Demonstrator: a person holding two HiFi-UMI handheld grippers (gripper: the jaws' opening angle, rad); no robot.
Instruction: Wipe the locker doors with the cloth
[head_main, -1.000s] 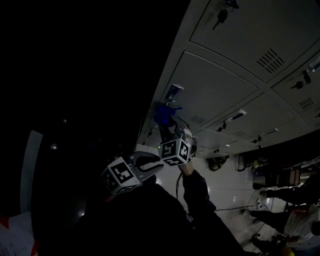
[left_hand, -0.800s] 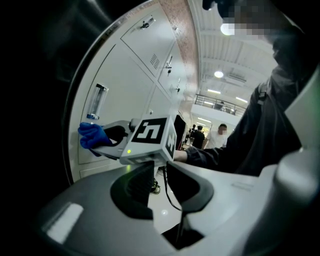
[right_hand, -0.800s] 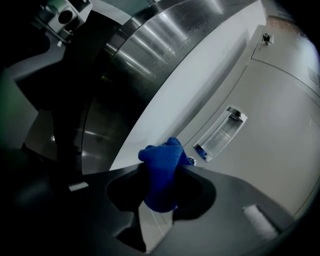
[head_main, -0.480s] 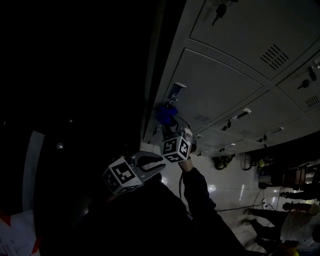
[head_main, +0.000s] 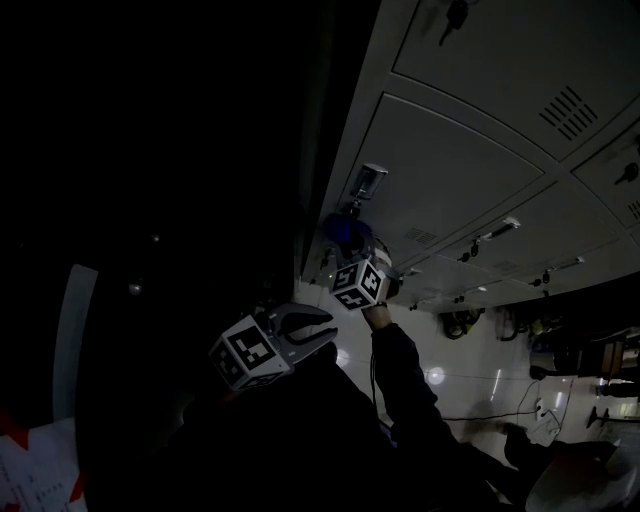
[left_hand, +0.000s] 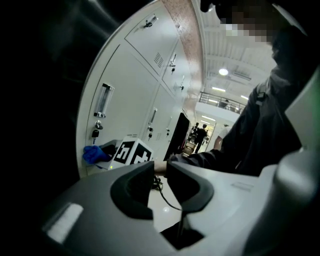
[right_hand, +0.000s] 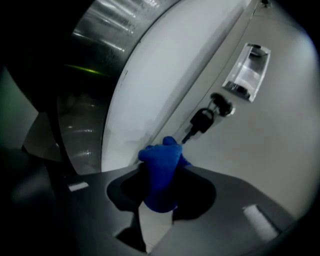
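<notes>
Blue cloth (right_hand: 161, 175) is bulging out between the jaws of the right gripper (right_hand: 162, 171), which is clamping it firmly at the middle, with the bunched end poking forward towards the pale grey locker door (right_hand: 280, 150). The cloth is sitting low on that door near its left edge, just under a dark key (right_hand: 202, 120) that is hanging in the lock, and a clear plastic label holder (right_hand: 247, 72) is showing higher up the same door. From above, the person's dark sleeve (head_main: 395, 365) is reaching out to the lockers, the right gripper (head_main: 348, 252) is pointing at the door (head_main: 450, 160), and the cloth (head_main: 345, 232) is showing as a small blue lump right by the metal; whether it is actually touching I cannot tell in this dim light. The left gripper (head_main: 328, 330) is hanging back beside the person's body, well off the lockers. Its jaws are drawn in to a thin sliver of a gap, and the left gripper (left_hand: 160, 167) is carrying nothing
</notes>
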